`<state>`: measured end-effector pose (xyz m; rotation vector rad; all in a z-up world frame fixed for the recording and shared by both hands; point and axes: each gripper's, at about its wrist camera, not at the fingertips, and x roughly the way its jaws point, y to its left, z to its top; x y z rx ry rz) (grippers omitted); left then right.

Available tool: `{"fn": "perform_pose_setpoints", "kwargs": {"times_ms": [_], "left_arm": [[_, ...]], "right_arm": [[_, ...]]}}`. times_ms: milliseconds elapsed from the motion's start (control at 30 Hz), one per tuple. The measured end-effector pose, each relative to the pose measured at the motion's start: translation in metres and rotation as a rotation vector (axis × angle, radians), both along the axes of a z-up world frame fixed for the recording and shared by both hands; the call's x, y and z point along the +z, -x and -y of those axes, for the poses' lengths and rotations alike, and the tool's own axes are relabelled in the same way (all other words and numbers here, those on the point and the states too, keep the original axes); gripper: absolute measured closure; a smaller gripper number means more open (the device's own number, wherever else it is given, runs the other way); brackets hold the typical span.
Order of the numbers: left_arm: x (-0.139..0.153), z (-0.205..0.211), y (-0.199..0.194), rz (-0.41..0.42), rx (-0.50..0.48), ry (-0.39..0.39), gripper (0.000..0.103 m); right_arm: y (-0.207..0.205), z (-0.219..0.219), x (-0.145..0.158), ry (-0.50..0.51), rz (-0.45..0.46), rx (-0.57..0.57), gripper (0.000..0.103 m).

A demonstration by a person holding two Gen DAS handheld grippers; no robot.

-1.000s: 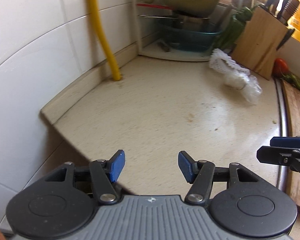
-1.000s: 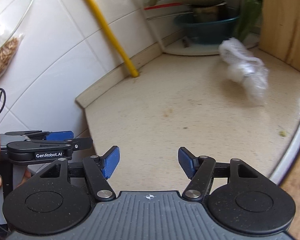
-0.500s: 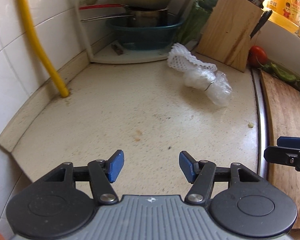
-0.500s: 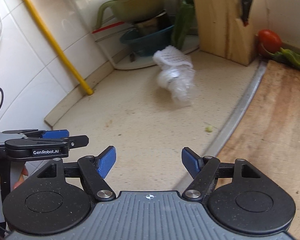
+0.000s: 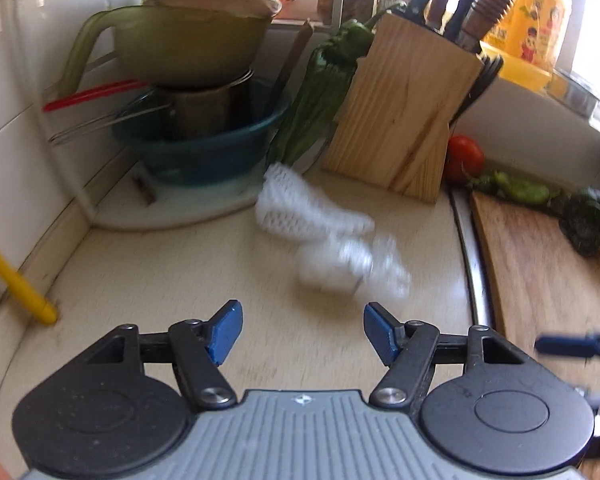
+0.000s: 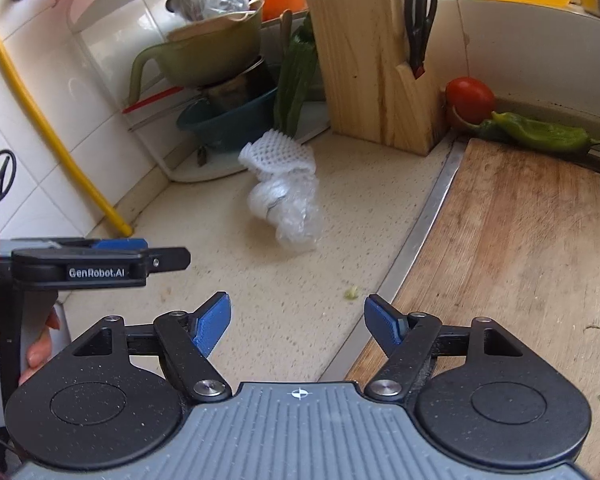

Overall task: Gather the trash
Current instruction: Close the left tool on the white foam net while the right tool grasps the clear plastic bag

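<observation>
So the left gripper [image 5: 298, 330] has just been opening its jaws, nothing between them, and it's lined up just short of the crumpled plastic wrap and foam net [image 5: 332, 240] lying on the table [image 5: 160, 264] in front of the knife block [image 5: 400, 120]. The right gripper [image 6: 298, 322] hangs wide and empty further off, over the table edge by the cutting board [image 6: 520, 260]. Looks like the approach step; next it needs to ease forward, straddle the bundle and pinch.

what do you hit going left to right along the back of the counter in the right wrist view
yellow hose → green jug stacked over the teal basin → wooden knife block → tomato → green pepper
</observation>
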<state>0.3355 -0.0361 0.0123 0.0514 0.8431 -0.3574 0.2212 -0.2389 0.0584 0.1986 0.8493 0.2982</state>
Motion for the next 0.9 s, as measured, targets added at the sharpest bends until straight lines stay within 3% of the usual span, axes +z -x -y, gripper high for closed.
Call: {"fn": "perform_pose_setpoints", "kwargs": {"times_ms": [367,700,900], "left_arm": [[-0.018,0.026,-0.090,-0.053,0.022,0.076,0.038],[-0.047,0.032,-0.139,-0.104,0.108,0.105,0.038],[-0.056,0.030,-0.139,-0.099,0.105,0.118,0.073]], "right_arm": [[-0.022,-0.005,-0.005,0.037,-0.030,-0.045,0.024],[-0.081,-0.019,-0.012,0.084,-0.019,0.017,0.024],[-0.114,-0.036,-0.020,0.101,-0.016,0.077,0.024]]}}
